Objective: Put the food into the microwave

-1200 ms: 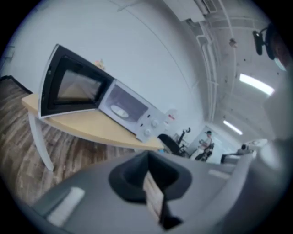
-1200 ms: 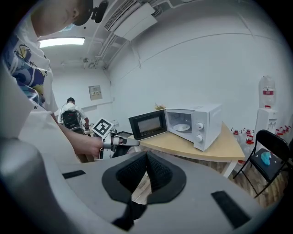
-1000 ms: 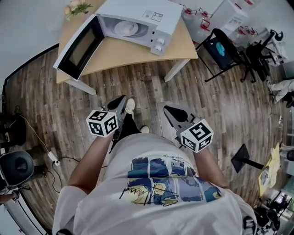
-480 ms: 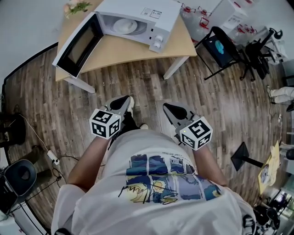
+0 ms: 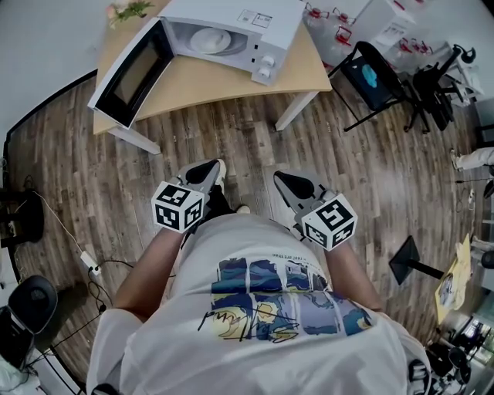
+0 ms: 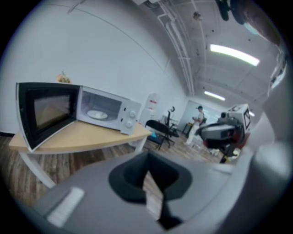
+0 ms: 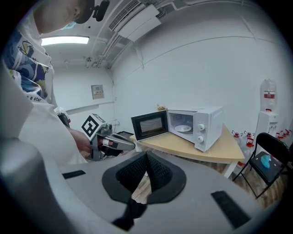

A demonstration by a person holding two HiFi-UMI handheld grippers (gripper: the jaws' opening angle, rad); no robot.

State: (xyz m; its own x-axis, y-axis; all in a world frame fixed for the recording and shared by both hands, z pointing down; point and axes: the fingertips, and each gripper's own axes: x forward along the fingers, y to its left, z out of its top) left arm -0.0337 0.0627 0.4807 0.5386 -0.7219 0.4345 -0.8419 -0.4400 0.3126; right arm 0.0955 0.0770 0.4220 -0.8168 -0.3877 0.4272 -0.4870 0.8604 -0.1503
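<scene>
White microwave [image 5: 224, 11], tan table [image 5: 224, 85], brown plank floor [image 5: 370, 177].
The microwave door [image 5: 130, 77] is framed black. Left gripper [image 5: 213, 165] and right gripper [image 5: 280, 179] are grey, their cubes patterned with black-and-white squares; the T-shirt [image 5: 255, 248] is white, printed in blue and yellow.

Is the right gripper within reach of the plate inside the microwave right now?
Probably not: the right gripper hangs by your body, a stretch of floor short of the table. The door is open, so the plate itself is unblocked.
</scene>
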